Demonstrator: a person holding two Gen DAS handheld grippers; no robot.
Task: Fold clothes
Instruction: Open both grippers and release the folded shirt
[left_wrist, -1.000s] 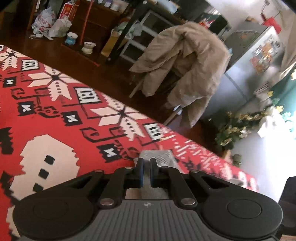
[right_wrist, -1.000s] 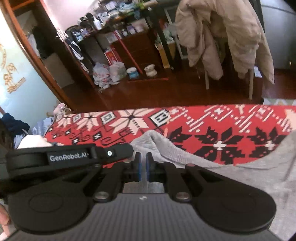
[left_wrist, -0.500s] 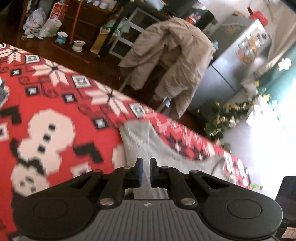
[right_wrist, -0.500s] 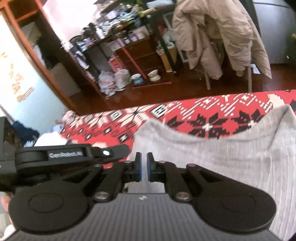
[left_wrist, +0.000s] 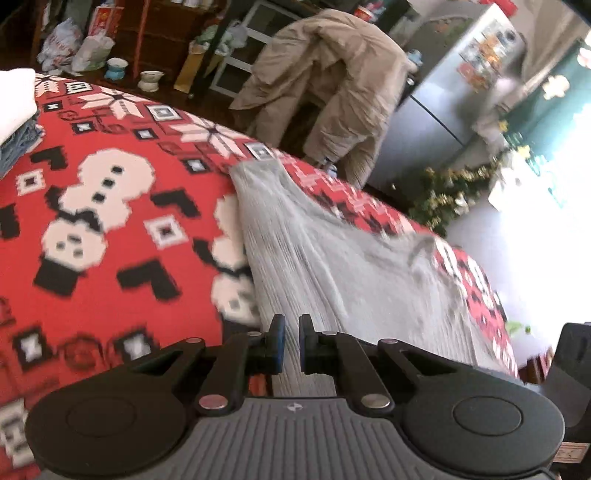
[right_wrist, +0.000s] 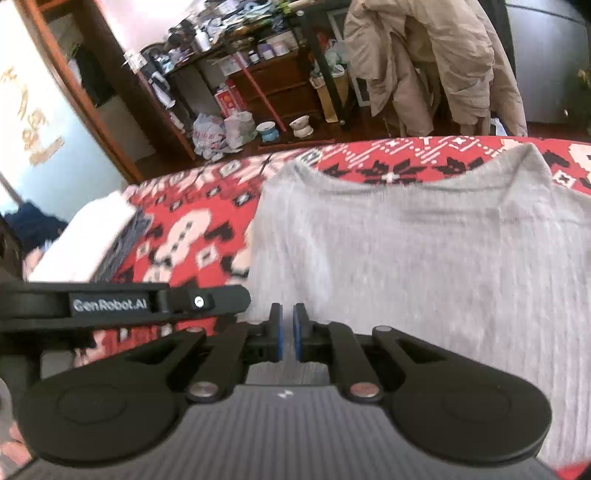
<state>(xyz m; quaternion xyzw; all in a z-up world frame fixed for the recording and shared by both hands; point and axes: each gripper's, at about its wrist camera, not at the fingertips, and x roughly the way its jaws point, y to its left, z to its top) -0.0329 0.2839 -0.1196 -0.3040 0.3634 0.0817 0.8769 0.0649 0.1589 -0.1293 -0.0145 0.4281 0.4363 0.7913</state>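
A grey ribbed knit garment (right_wrist: 424, 266) lies spread over a red, white and black patterned blanket with snowflake and snowman motifs (left_wrist: 110, 229) that covers the surface. In the right wrist view its far edge dips between two raised corners, and its near part runs under the right gripper (right_wrist: 287, 332), whose blue-padded fingers (right_wrist: 280, 334) stand almost together with grey fabric seen in the thin slot between them, so it appears to pinch the garment's near edge. In the left wrist view the same garment stretches away as a long strip with lengthwise creases, and the left gripper (left_wrist: 291, 343) likewise has its fingers drawn narrow on the near edge of the cloth. A black arm marked "GenRobot.AI" (right_wrist: 122, 301) crosses the left side of the right wrist view. A folded stack of white and blue clothes (right_wrist: 88, 240) sits on the blanket, well apart from the grey garment. Beyond the surface, a beige padded coat (left_wrist: 332, 85) hangs over a chair, with a grey refrigerator (left_wrist: 454, 99) beside it and two small ceramic cups (right_wrist: 284, 129) on the dark wooden floor (right_wrist: 369, 127).
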